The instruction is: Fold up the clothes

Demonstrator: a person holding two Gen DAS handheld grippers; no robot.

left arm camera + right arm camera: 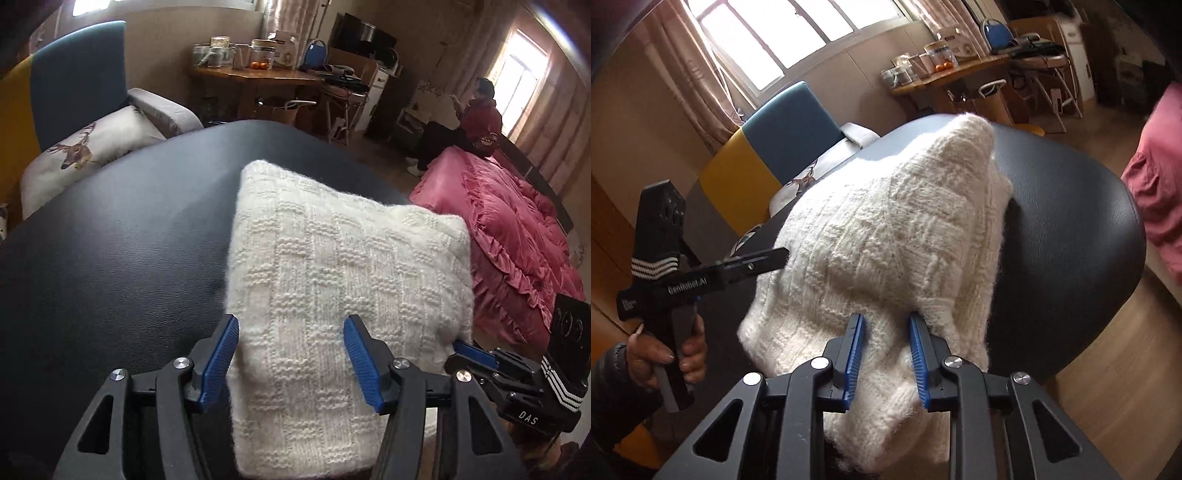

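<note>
A white knitted sweater (332, 280) lies folded in a thick bundle on a black padded table (110, 240). My left gripper (291, 325) is open, its blue fingers spread either side of the sweater's near edge, with cloth between them. My right gripper (886, 321) has its fingers closer together with a fold of the sweater (879, 229) between them; it looks pinched. The right gripper also shows at the sweater's right edge in the left wrist view (476, 354). The left gripper shows at the sweater's left side in the right wrist view (775, 256).
A blue and yellow armchair (77, 74) with a deer cushion (85, 147) stands behind the table. A pink bed (517, 229) is to the right, with a person (476, 118) seated by it. A cluttered wooden desk (258, 74) stands at the back.
</note>
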